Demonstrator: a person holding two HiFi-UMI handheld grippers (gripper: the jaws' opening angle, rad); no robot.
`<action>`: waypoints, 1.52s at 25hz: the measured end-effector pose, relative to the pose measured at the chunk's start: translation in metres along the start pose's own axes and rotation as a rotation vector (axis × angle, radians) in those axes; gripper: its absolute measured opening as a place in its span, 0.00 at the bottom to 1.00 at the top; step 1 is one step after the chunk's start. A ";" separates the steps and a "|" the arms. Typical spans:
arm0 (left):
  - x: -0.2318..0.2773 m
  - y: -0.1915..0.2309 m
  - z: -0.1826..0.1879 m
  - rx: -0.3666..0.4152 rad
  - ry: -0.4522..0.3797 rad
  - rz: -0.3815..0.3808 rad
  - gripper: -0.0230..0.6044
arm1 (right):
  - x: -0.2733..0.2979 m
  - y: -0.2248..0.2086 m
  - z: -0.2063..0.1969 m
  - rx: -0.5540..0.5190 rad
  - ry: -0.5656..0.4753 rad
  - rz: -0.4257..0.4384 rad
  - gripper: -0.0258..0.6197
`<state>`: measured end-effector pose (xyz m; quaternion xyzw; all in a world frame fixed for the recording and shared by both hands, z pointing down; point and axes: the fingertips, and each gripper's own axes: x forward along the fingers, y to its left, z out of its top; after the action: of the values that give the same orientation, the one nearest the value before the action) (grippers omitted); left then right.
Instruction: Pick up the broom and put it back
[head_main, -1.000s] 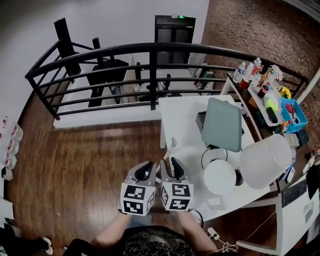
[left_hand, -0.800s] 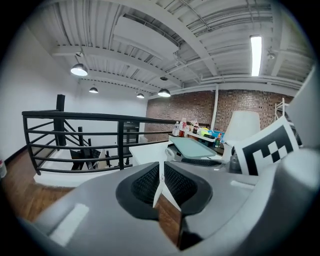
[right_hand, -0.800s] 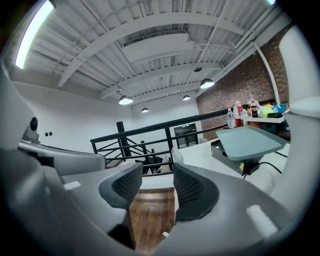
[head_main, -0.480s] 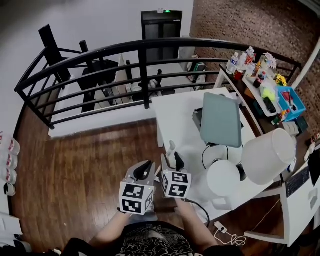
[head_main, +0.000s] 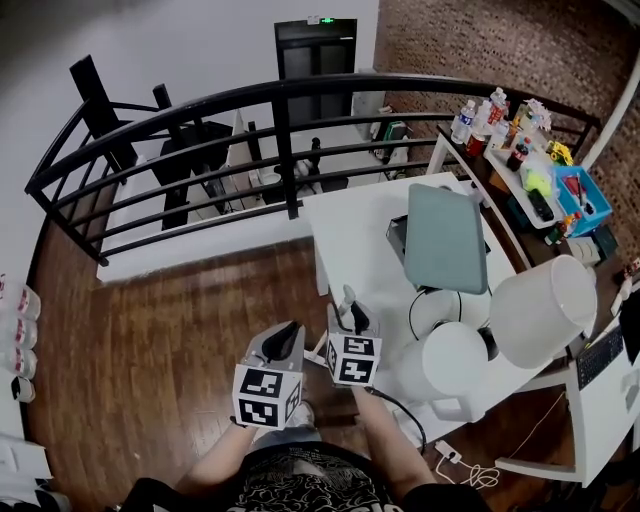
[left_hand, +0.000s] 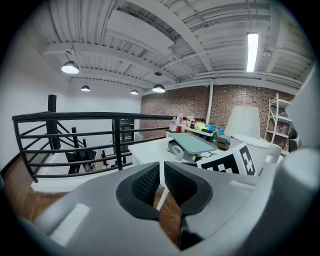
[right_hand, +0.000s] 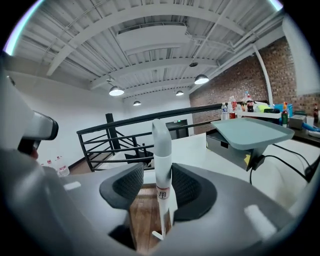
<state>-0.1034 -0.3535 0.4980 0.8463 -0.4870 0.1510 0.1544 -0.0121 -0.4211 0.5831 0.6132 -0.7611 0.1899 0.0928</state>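
Observation:
The broom's white handle (right_hand: 161, 150) stands upright between the pads of my right gripper (right_hand: 157, 187). It lies close to the right pad, with a gap on the left, and the jaws are closing. In the head view the handle top (head_main: 346, 297) pokes up just ahead of the right gripper (head_main: 352, 318), by the white table's near-left corner. The broom's head is hidden. My left gripper (head_main: 287, 338) hovers beside it over the wooden floor. Its pads (left_hand: 148, 182) are almost together with nothing between them.
The white table (head_main: 360, 240) carries a grey lidded box (head_main: 445, 240), two white lamp shades (head_main: 540, 310) and cables. A black railing (head_main: 280, 110) runs across behind. A side shelf with bottles (head_main: 500, 120) stands far right. A cable (head_main: 400, 410) trails on the floor.
Both grippers have sunk and edged toward the table corner. The right gripper's jaws now stand around the top of the broom handle.

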 end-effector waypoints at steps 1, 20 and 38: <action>0.000 0.001 -0.001 0.001 0.001 0.000 0.09 | 0.001 -0.003 -0.001 -0.010 0.004 -0.013 0.28; -0.004 0.011 -0.003 -0.017 0.000 0.021 0.08 | -0.006 0.004 -0.001 -0.084 0.012 -0.040 0.19; -0.028 -0.017 0.017 -0.032 -0.090 0.036 0.08 | -0.088 0.044 0.066 -0.164 -0.154 0.102 0.18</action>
<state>-0.1000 -0.3303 0.4688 0.8407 -0.5109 0.1079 0.1429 -0.0287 -0.3608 0.4823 0.5768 -0.8092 0.0836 0.0740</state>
